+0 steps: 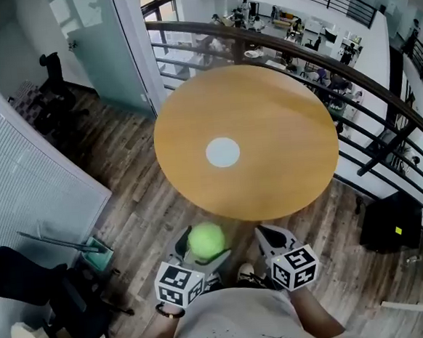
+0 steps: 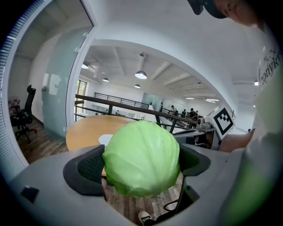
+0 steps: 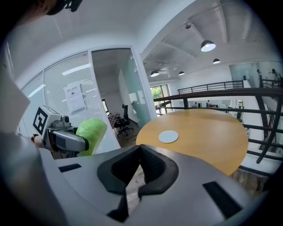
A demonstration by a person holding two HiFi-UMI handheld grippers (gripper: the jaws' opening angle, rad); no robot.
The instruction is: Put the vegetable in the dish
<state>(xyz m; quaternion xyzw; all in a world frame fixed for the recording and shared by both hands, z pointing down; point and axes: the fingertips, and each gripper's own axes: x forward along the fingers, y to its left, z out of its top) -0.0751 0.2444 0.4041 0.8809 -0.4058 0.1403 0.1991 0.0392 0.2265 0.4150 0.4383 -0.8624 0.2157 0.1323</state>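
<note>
A round, pale green cabbage [image 1: 206,240] sits between the jaws of my left gripper [image 1: 205,248], which is shut on it and held close to my body, short of the table's near edge. In the left gripper view the cabbage [image 2: 142,158] fills the gap between the two dark pads. The dish [image 1: 222,152] is a small white disc at the middle of the round wooden table [image 1: 280,108], seen also as the dish [image 3: 168,136] in the right gripper view. My right gripper [image 1: 274,237] hangs beside the left one, shut, with nothing between its pads [image 3: 152,165].
A dark railing [image 1: 350,73] curves behind the table, with a lower floor beyond it. Black office chairs [image 1: 51,79] stand at the left by a glass partition. A black box [image 1: 394,223] sits on the wood floor at the right.
</note>
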